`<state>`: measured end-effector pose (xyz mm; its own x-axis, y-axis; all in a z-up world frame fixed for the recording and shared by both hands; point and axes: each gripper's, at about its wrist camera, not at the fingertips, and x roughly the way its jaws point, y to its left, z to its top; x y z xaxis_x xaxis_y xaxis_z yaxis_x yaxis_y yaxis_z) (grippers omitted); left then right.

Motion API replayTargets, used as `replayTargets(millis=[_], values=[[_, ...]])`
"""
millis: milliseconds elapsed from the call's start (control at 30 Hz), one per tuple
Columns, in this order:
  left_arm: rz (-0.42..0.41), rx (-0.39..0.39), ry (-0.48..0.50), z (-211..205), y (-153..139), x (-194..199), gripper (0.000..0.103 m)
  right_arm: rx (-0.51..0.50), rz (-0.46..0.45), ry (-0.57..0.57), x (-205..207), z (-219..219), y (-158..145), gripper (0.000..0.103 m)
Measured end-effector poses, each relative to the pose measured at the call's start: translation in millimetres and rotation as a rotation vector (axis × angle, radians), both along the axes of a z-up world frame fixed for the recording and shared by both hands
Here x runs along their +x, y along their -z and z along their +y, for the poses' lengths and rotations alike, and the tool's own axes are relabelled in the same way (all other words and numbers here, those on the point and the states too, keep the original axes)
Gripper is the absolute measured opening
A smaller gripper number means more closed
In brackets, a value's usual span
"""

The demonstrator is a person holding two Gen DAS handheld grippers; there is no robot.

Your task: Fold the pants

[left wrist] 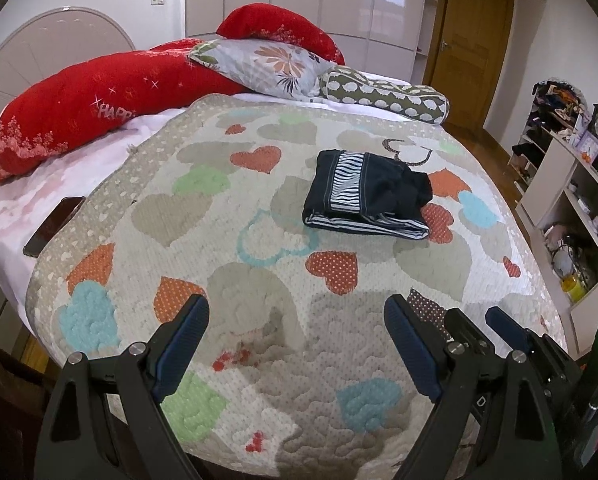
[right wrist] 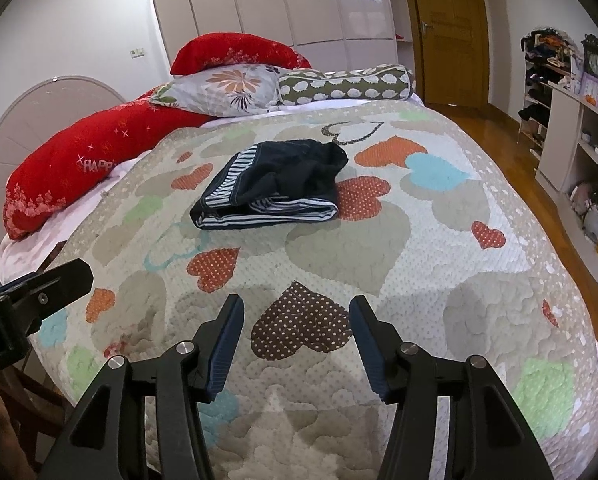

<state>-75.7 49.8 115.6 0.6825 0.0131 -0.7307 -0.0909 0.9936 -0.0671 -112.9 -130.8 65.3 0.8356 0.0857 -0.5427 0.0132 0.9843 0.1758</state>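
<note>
In the left wrist view, the left gripper (left wrist: 297, 308) hangs wide open and empty above the heart-patterned quilt (left wrist: 227, 360), where one folded pair of dark pants (left wrist: 369, 196) lies mid-bed, well ahead, with two red pillows (left wrist: 87, 112) behind. In the right wrist view, the right gripper (right wrist: 297, 312) is parted, holding nothing, the pants (right wrist: 271, 188) farther up the quilt (right wrist: 439, 280), near one floral pillow (right wrist: 223, 90) and one bolster (right wrist: 343, 82).
</note>
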Motion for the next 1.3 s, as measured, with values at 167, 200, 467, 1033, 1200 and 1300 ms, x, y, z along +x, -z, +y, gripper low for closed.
replayTargets(millis=[167,200,467,1033,1200,1300], values=[[0.002,0.001,0.000,-1,0,0,0.088,0.007,0.012,0.007,2,-3,3,0.059],[0.005,0.001,0.000,-1,1,0,0.088,0.007,0.013,0.008,2,-3,3,0.059],[0.010,0.003,0.002,0,3,1,0.088,0.003,0.022,0.008,3,-2,5,0.059],[0.057,0.004,0.002,5,17,5,0.088,0.015,0.046,0.013,7,-6,13,0.060],[0.061,0.008,0.006,3,16,5,0.088,0.022,0.057,0.016,8,-8,16,0.061],[0.062,0.012,0.009,2,16,6,0.089,0.022,0.058,0.018,7,-8,16,0.061]])
